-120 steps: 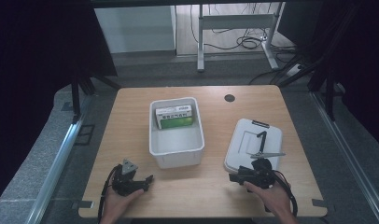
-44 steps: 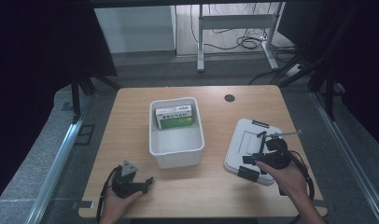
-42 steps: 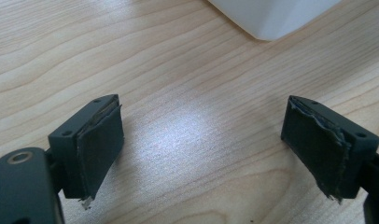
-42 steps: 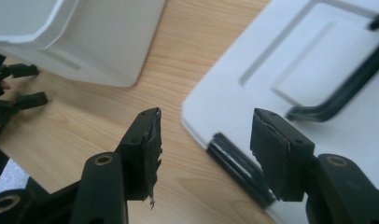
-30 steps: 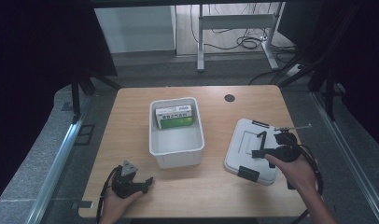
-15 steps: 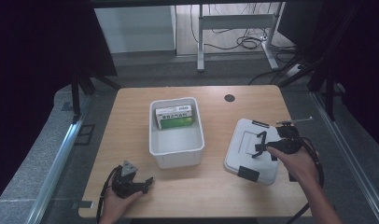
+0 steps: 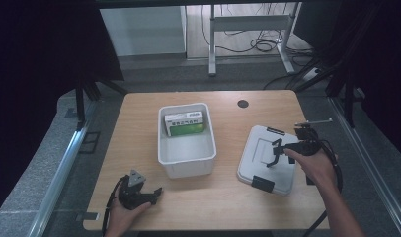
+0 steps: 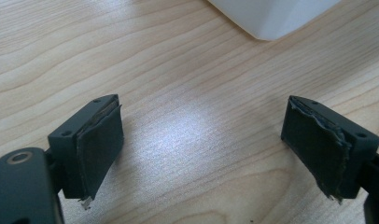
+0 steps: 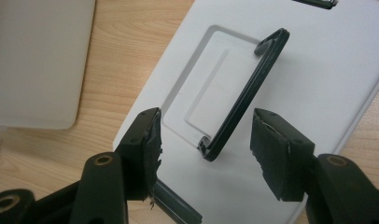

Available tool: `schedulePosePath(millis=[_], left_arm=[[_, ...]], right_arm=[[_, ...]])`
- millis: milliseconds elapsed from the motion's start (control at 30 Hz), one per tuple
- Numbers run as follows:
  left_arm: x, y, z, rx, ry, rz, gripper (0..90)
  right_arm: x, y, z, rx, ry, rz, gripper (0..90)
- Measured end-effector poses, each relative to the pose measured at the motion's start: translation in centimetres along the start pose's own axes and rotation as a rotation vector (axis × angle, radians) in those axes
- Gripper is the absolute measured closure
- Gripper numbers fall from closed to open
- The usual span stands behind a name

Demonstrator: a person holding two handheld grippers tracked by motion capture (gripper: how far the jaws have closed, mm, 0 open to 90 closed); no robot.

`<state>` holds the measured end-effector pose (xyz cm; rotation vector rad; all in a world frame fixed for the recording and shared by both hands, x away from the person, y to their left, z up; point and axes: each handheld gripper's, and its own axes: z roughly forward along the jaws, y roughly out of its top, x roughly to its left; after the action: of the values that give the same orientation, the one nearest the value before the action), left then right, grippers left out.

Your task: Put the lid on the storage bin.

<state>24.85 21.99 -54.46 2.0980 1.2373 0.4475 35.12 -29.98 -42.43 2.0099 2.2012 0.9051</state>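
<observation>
Green-and-white box (image 7: pixel 184 123) stands at the far end of the white bin (image 7: pixel 186 159), mid-bench; its print is too small to read. No other writing legible.

Right hand (image 7: pixel 314 165) reaches in from the near right, forearm angled toward the white lid (image 7: pixel 282 170), which lies flat on the bench (image 7: pixel 139 123) to the right of the bin. Right claw (image 9: pixel 204 140) is open, hovering over the lid, jaws straddling the near end of the raised black handle (image 9: pixel 246 100) without touching it. Handle stands tilted up out of its recessed panel. Black latches at the lid's near (image 7: pixel 262 183) and far (image 7: pixel 275 131) edges.

Left hand (image 7: pixel 124 210) rests at the near left edge of the bench. Left claw (image 8: pixel 201 149) is open, jaws wide apart over bare wood, nothing between them; the bin's corner (image 8: pixel 271 18) lies just beyond.

Lid's right edge sits near the bench's right edge. Open wood along the near edge between the hands, at the far left, and between bin and lid. Small dark round spot (image 7: pixel 243 103) on the bench at far centre.
</observation>
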Motion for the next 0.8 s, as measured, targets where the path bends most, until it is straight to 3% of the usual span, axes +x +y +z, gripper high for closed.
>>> schedulePosePath(millis=[400, 800], left_arm=[[0.0, 0.0, 0.0, 0.0, 0.0, 0.0, 12.9], [0.0, 0.0, 0.0, 0.001, 0.0, 0.001, 12.9]], right_arm=[[-0.6, 1.0, 0.7, 0.031, -0.012, 0.054, 43.2], [-0.6, 2.1, 1.8, 0.063, -0.05, 0.075, 43.7]])
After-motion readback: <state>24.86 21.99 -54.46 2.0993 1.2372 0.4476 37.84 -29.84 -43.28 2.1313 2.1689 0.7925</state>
